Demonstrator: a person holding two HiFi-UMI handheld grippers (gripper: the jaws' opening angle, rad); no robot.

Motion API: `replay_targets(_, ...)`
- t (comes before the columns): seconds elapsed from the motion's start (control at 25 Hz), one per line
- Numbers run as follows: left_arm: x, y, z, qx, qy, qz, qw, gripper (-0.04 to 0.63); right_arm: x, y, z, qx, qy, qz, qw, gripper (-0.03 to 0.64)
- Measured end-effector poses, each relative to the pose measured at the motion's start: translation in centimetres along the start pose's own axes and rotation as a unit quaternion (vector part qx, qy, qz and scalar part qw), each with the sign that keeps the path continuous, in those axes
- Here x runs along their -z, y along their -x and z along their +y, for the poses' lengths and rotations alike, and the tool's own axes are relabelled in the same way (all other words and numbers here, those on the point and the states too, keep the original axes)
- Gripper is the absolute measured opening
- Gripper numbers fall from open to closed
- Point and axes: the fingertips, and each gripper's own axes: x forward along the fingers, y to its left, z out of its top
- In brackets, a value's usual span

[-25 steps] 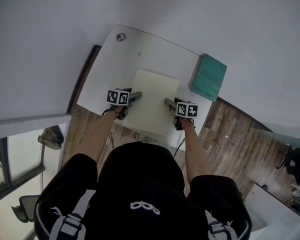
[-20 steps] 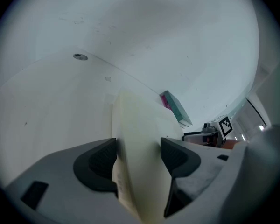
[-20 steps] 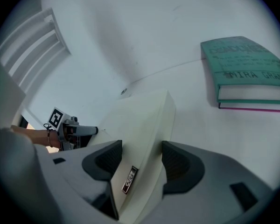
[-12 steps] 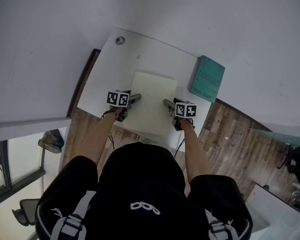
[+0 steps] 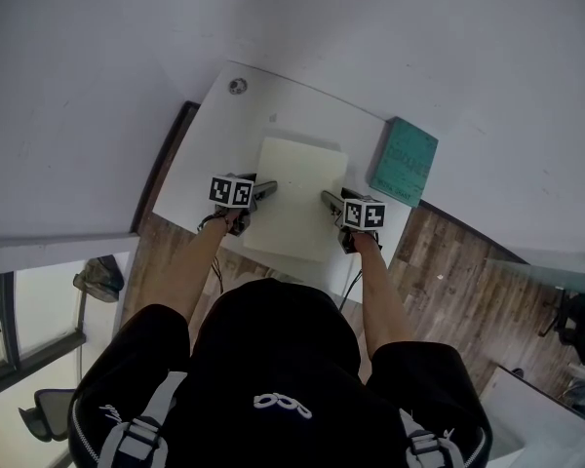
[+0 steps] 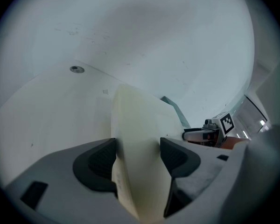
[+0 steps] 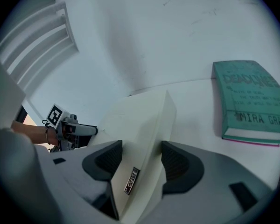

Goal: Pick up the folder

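Folder (image 5: 294, 198), now raised off desk (image 5: 222, 139) — slightly

Setting: office or study room. Evidence: 1 white desk (image 5: 302, 115) with 1 round cable grommet (image 5: 237, 86); 1 cream folder (image 5: 297, 198); 1 teal book (image 5: 405, 161) at the desk edge; wood-plank floor (image 5: 448, 271); plain white wall (image 5: 78, 86); framed window (image 5: 39, 305).

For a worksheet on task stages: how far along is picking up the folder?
Done: left gripper and right gripper are each shut on opposite edges of the cream folder. In hand: the lift; whether it has cleared the white table is unclear. Left: raising it plainly clear.
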Motion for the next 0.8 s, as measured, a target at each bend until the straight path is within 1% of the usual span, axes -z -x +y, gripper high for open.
replay_targets(0.44, -2.7, 0.6, -0.7, 0.005, -0.02, -0.017, 0.9996, 0.29, -3.2, 1.0, 0.6, 0.014, 0.033, -0.025, 0.999, 0.276)
replay_targets(0.8, -4.7, 1.6, -2.1, 0.007, -0.043, -0.033, 0.9985, 0.29, -5.3, 2.7, 1.4, 0.022, 0.032, -0.062, 0.997, 0.273)
